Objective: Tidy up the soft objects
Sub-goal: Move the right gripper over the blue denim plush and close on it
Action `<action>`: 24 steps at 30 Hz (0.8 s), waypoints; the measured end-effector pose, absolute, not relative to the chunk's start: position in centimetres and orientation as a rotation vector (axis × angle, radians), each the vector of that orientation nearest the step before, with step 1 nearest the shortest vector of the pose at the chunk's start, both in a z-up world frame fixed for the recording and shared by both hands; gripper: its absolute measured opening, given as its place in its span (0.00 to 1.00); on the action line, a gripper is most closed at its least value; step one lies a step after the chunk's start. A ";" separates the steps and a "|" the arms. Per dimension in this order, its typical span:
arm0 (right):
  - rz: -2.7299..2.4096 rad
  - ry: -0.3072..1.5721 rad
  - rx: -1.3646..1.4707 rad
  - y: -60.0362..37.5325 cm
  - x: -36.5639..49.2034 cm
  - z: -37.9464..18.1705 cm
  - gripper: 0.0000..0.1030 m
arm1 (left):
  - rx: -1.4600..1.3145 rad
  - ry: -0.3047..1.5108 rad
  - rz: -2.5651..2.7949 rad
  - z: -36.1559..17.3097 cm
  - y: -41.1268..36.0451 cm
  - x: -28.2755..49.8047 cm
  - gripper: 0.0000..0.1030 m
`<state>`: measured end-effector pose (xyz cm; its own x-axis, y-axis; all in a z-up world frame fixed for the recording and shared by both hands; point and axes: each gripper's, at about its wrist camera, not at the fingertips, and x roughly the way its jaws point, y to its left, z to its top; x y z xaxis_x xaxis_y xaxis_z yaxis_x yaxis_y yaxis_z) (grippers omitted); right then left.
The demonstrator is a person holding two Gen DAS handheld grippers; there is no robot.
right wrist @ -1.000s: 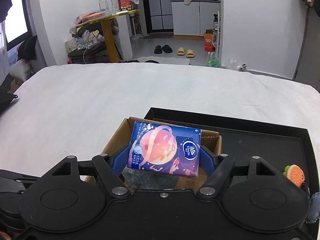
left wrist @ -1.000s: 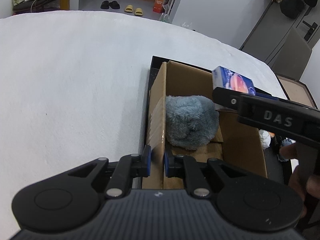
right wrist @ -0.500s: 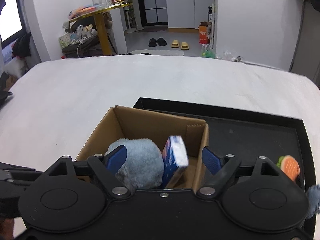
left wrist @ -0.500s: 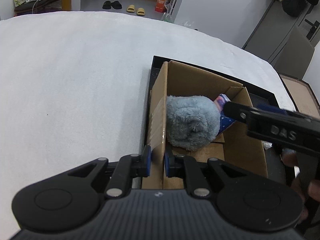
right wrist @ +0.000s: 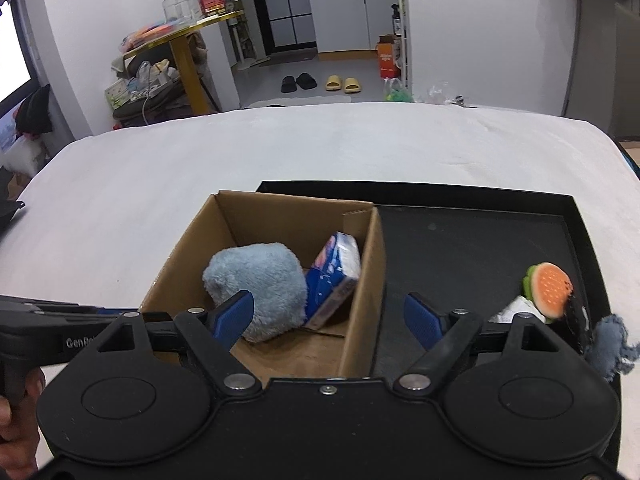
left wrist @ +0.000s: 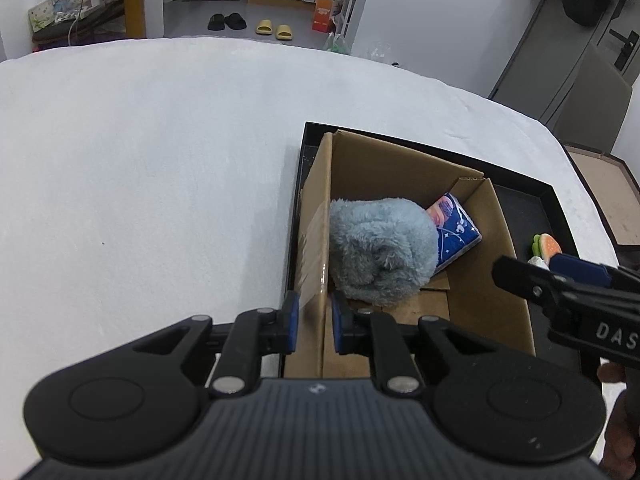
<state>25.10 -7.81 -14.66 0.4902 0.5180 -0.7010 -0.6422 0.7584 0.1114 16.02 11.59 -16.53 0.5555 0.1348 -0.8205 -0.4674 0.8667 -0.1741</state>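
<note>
Lying now in box (right wrist: 362, 276), tissue pack (right wrist: 336, 276) released since earlier, against blue plush (right wrist: 256, 280), partly hidden, right gripper (right wrist: 328, 316) jaws wide, empty, left gripper (left wrist: 314, 320) jaws clamping box wall, burger toy (right wrist: 548, 290) on tray (right wrist: 460, 248).

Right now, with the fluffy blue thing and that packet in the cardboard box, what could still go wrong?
1. The tissue packet leans tilted against the blue plush; it may slump or hog room.
2. The left gripper pinches the box wall; a tug could tip the cardboard box.
3. The burger toy and scraps sit by the tray edge, awkward for the open right gripper.
</note>
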 end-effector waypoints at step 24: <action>0.557 0.816 -0.089 -15.5 27.8 -16.9 0.79 | -0.325 0.921 0.427 -16.1 9.5 17.8 0.66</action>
<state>27.85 -15.48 -16.90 0.5509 0.4366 -0.7113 -0.5036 0.8535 0.1338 17.81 9.46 -16.10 0.5318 0.2149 -0.8191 -0.4865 0.8693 -0.0878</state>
